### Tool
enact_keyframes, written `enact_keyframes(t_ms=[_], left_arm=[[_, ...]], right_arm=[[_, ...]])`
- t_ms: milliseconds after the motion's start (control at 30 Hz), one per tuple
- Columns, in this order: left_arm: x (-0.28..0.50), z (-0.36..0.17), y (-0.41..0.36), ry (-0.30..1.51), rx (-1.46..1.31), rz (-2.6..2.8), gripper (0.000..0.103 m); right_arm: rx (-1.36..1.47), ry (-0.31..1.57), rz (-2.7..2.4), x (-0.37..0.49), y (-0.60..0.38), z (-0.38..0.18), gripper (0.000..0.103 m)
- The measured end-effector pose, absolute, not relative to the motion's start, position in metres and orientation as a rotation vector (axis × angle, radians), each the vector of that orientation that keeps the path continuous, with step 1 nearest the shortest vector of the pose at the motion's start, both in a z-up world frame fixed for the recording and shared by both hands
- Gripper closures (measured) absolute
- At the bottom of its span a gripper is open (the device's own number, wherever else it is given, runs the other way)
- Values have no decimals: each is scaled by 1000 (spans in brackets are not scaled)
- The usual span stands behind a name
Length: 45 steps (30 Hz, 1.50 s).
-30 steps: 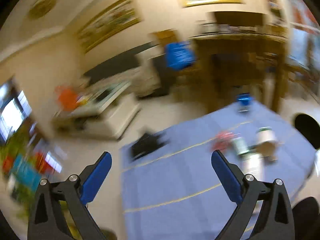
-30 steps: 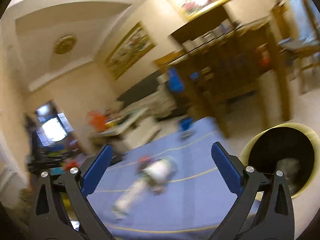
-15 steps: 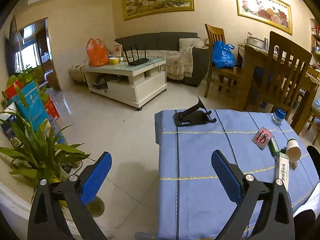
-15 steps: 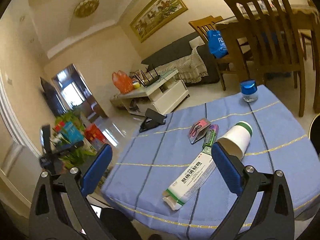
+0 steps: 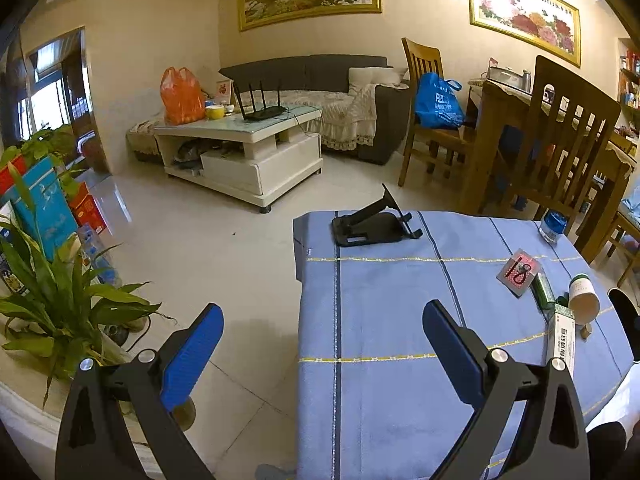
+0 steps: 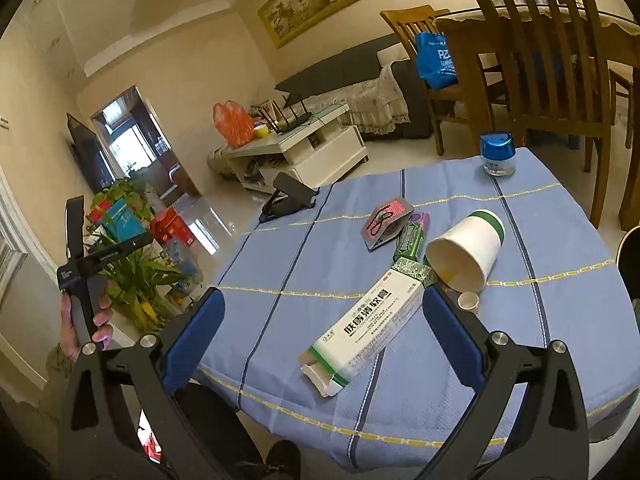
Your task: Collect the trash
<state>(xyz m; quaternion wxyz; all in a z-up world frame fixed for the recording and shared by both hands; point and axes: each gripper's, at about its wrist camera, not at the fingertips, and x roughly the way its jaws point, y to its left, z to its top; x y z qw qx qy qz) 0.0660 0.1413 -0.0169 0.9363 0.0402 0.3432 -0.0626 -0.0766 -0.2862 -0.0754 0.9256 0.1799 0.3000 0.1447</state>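
Observation:
The trash lies on a table with a blue cloth [image 6: 304,264]: a long white and green carton [image 6: 368,328], a paper cup on its side [image 6: 466,254], a green gum pack [image 6: 410,240], a grey and red packet [image 6: 386,220] and a small cap [image 6: 468,302]. My right gripper [image 6: 324,304] is open, above the near end of the carton and holding nothing. My left gripper [image 5: 323,320] is open over the table's left edge, well left of the cup [image 5: 584,300], carton [image 5: 562,340] and packet [image 5: 519,272].
A black phone stand [image 6: 288,198] and a blue-lidded jar [image 6: 498,154] stand at the table's far side. A dark round bin [image 6: 632,256] shows at the right edge. Wooden chairs [image 6: 540,64], a white coffee table [image 5: 240,148] and a potted plant [image 5: 60,292] surround the table.
Both views were swinging and blurred a second ago and are steady now. The right gripper has come closer over the carton; the left has barely shifted in the last half second.

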Motion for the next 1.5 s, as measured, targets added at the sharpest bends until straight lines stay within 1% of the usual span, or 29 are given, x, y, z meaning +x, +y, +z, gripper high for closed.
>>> enact_keyframes(t_ms=[333,700,967,1233,1500], left_arm=[[72,-18,141,713,63,-142,7],[76,-18,127,718,86,-161,7],[76,-12,112,709,104,-179,7],[77,-14,92,714,136,-205,7],[79,-16,84,725,152,-218,7]], right_arm=[[288,627,172,-79,-291,-80,5],[362,645,301,-78,-292,-86,5],[303,656,305,-81,-283,-88,5],[315,668,264,-83,-294,-94,5],[264,728,210,-71,-294,-100,5]])
